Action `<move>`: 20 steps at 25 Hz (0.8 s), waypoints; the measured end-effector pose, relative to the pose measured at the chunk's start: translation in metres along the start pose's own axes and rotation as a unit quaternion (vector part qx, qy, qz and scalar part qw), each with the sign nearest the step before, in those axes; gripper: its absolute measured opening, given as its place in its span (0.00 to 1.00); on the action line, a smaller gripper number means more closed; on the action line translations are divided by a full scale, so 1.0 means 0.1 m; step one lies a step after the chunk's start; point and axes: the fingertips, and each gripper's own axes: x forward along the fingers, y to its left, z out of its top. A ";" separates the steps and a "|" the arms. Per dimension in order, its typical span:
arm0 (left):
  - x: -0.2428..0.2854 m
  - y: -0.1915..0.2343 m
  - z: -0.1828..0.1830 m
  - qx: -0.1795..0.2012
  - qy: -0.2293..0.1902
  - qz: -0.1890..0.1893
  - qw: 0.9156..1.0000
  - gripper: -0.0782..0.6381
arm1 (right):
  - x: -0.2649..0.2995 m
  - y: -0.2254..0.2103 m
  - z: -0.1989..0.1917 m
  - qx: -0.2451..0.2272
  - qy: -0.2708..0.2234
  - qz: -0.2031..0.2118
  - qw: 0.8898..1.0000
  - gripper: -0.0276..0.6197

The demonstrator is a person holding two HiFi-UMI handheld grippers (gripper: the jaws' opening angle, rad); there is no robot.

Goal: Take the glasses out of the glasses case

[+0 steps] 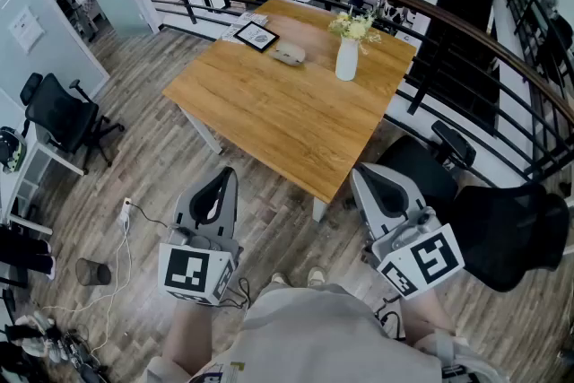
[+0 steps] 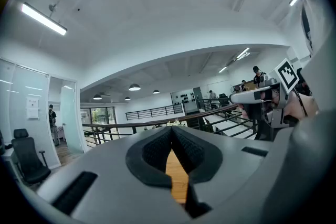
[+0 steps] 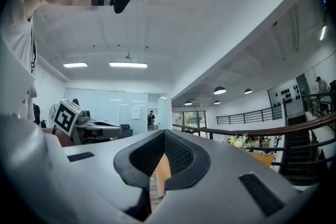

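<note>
Basically an approach step: both tools hang well short of the tabletop [image 1: 269, 112]. The glasses case [image 1: 289, 56] lies on its far side, between a framed picture [image 1: 256, 36] and a white vase of flowers [image 1: 347, 58]. It looks closed, and the glasses aren't visible, presumably inside. Best to step in, part the jaws early, steady the case with one tool and lift the lid with the other. Left hand-held gripper [image 1: 224, 179]: jaws together, holding nothing. Right hand-held gripper [image 1: 363, 179]: the same, touching nothing.
</note>
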 end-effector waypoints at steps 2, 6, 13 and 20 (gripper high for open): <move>-0.01 -0.01 0.00 -0.003 0.002 0.000 1.000 0.13 | 0.00 0.01 0.00 0.002 0.003 0.001 1.000 0.08; 0.00 -0.06 -0.01 -0.006 0.003 -0.007 1.000 0.13 | -0.04 0.00 0.00 0.007 0.003 -0.001 1.000 0.08; 0.00 -0.09 -0.01 -0.004 0.002 -0.004 1.000 0.13 | -0.06 -0.05 -0.01 0.018 -0.005 -0.007 1.000 0.08; -0.03 -0.09 0.00 -0.003 0.002 0.006 1.000 0.13 | -0.06 -0.02 0.09 0.031 -0.036 0.005 0.999 0.38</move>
